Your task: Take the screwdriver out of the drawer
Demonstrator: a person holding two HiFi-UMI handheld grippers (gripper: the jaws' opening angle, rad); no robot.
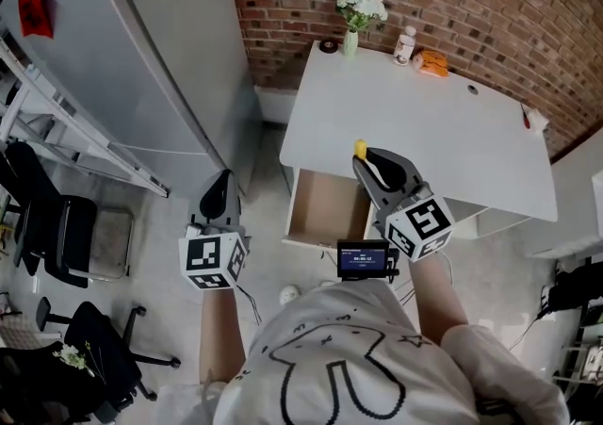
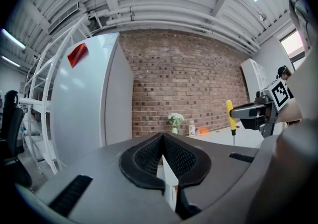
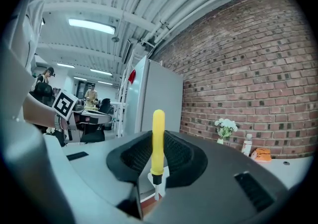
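The screwdriver [image 1: 359, 148] has a yellow handle and a short metal shaft. It stands upright, handle up, in my right gripper [image 1: 366, 161], whose jaws are shut on it above the open drawer [image 1: 325, 211] at the white table's [image 1: 452, 131] front edge. In the right gripper view the screwdriver [image 3: 158, 141] sits between the black pads. The drawer's wooden inside shows nothing else. My left gripper [image 1: 224, 178] hangs left of the drawer over the floor, jaws shut and empty [image 2: 163, 141]. From there the screwdriver [image 2: 230, 113] shows at the right.
A tall grey fridge [image 1: 141, 56] stands left of the table against the brick wall. A flower vase [image 1: 358, 13], a bottle [image 1: 405, 44] and an orange item [image 1: 433, 63] sit at the table's far edge. Black office chairs [image 1: 57, 235] stand at the left, and a small ball [image 1: 288, 295] lies on the floor.
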